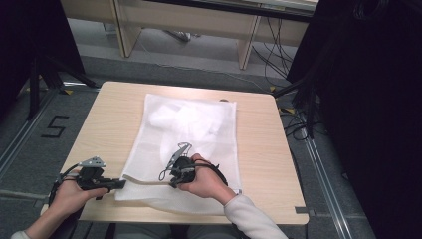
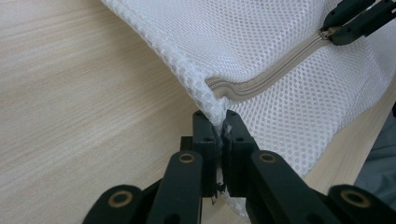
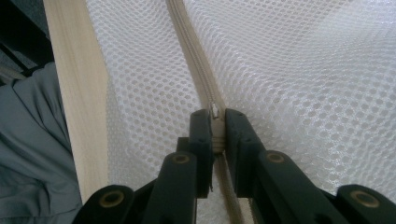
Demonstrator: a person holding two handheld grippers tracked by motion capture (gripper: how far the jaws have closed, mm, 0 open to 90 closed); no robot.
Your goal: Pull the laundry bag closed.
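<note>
So, high view: white mesh laundry bag (image 1: 191, 134) lies flat on the wooden table (image 1: 109, 119), near edge hanging slightly over the person's side. Left hand (image 1: 67, 194) holds the left gripper (image 1: 119, 183) at the bag's near-left corner; right hand (image 1: 204, 181) holds the right gripper (image 1: 171, 181) on top of the bag's near edge, jaws pointed toward the left gripper. Jaw detail is too small to read from up there. Left gripper view fills that in: left gripper (image 2: 219, 126) is clenched on the mesh bag (image 2: 289, 70) right at its corner, fabric pinched between the two black jaws, and the beige zipper (image 2: 261, 79) curves away just ahead of the jaws toward the upper right. Far up that zipper the right gripper (image 2: 329, 33) shows, its tips closed at a small metal piece on the zipper line. Bare table (image 2: 70, 102) lies to the left of the jaws. Right gripper view: right gripper (image 3: 215, 114) is clamped on the zipper pull (image 3: 215, 111), jaws tight on either side of it, zipper (image 3: 191, 51) running straight ahead, mesh (image 3: 303, 70) on both sides. Table edge (image 3: 77, 102) runs along the left of the jaws, with grey clothing (image 3: 32, 154) beyond it.
</note>
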